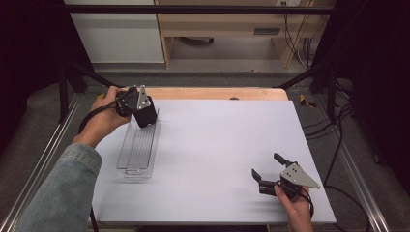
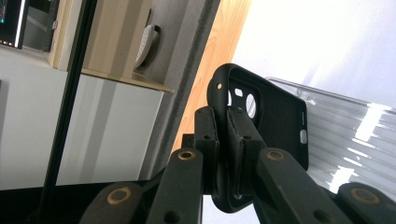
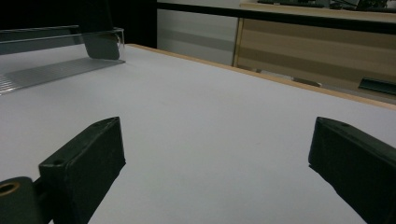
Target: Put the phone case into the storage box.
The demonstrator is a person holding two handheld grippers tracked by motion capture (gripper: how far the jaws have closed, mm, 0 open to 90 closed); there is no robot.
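A black phone case [image 1: 145, 116] stands on edge at the far end of a clear ribbed plastic tray [image 1: 139, 147] on the left of the white table. My left gripper [image 1: 139, 110] is shut on one wall of the phone case [image 2: 280, 116], with both jaws pressed on its rim. In the left gripper view the left gripper [image 2: 227, 119] sits just below the camera cut-out. My right gripper [image 1: 266, 165] stands open near the front right corner, with nothing between its jaws. In the right gripper view the right gripper [image 3: 215, 144] faces the tray [image 3: 46, 70] and the case [image 3: 100, 44] far off.
The white table top [image 1: 217, 145] has a wooden strip [image 1: 217, 93] along its far edge. Black frame bars [image 1: 309, 72] rise at both back corners. Cables [image 1: 338, 135] lie on the floor to the right. Cabinets [image 1: 116, 34] stand behind the table.
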